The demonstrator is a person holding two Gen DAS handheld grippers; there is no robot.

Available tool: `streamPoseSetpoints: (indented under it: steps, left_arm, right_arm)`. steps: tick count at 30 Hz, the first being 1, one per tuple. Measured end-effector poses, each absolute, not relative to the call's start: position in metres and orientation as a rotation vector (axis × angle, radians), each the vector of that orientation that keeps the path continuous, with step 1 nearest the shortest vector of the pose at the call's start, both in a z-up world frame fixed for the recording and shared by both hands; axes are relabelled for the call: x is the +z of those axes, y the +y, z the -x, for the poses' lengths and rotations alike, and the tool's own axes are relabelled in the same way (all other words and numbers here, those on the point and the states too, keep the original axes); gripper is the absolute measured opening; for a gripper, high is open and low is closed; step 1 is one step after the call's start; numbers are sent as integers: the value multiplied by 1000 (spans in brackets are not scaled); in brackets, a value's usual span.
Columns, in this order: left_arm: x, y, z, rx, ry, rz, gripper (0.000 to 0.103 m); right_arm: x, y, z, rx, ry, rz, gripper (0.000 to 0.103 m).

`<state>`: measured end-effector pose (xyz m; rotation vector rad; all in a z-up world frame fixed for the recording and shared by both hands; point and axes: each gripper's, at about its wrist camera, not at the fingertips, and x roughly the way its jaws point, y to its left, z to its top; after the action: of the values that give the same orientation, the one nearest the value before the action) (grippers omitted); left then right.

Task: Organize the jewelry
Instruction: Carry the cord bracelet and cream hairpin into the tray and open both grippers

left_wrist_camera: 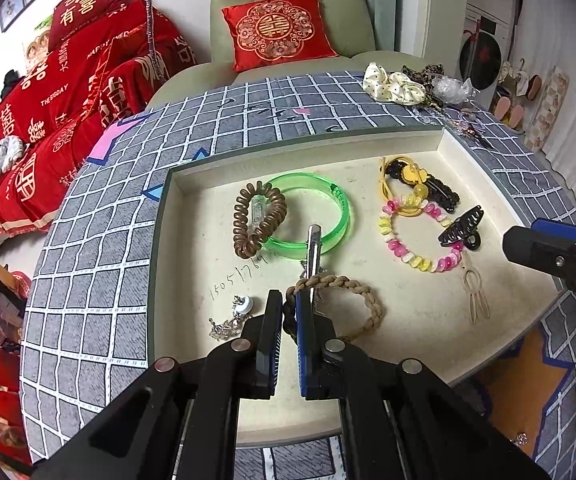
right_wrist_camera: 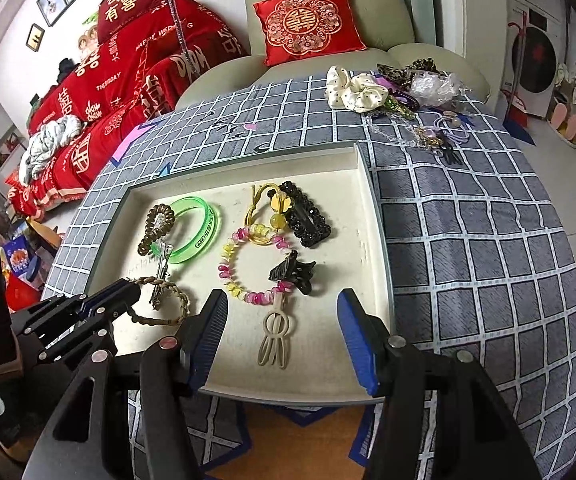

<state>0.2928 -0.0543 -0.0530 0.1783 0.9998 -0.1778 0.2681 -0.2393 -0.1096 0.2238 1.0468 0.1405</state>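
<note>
Grey cloth with a white grid (left_wrist_camera: 88, 240) covers the round table; a green armchair with a red embroidered cushion (left_wrist_camera: 278, 30) stands behind it, and red bedding lies to the left.

A shallow cream tray (left_wrist_camera: 176, 280) rests on the cloth and holds the jewelry:
- A green bangle (left_wrist_camera: 327, 216) sits toward the tray's far left, overlapped by a brown spiral hair tie (left_wrist_camera: 256, 216).
- A silver hair clip (left_wrist_camera: 313, 252) lies across the bangle's near rim and over the braided brown hair tie (left_wrist_camera: 351, 300).
- A pink-and-yellow bead bracelet (right_wrist_camera: 244, 272) lies mid-tray, touching a yellow hair tie (right_wrist_camera: 266, 208) and a black beaded snap clip (right_wrist_camera: 307, 216).
- A black claw clip (right_wrist_camera: 291, 272) overlaps the bracelet's right side; a beige clip (right_wrist_camera: 274, 336) lies just nearer.
- A small crystal earring (left_wrist_camera: 232, 318) lies near the left wall.

Left gripper (left_wrist_camera: 288, 308): jaws closed on the braided brown hair tie at its left end.

Right gripper (right_wrist_camera: 284, 336): jaws spread wide, holding nothing, over the tray's near edge on either side of the beige clip.

A polka-dot scrunchie (right_wrist_camera: 353, 92) and assorted accessories lie on the cloth beyond the tray.
</note>
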Motion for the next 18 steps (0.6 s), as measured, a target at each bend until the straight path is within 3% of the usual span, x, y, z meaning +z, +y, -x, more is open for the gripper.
streamPoseSetpoints:
  steps: [5, 6, 7, 8, 16, 18]
  left_arm:
    - [-52, -53, -295, -186, 1001, -164, 15]
    - [-52, -53, -296, -186, 1002, -161, 20]
    - [-51, -53, -296, -184, 1003, -158, 75]
    - [-50, -53, -297, -161, 999, -158, 103]
    - [-92, -59, -291, -137, 963, -189, 103]
    - [-106, -60, -291, -132, 968, -186, 103]
  right_arm:
    - [-108, -242, -268, 136, 1040, -231, 61]
    - [-107, -243, -268, 135, 1039, -231, 61]
    - [-107, -243, -268, 135, 1038, -231, 61]
    - [-107, -243, -268, 135, 1036, -231, 61]
    - [-105, -244, -268, 133, 1030, -236, 62]
    - [-106, -243, -268, 133, 1035, -231, 73]
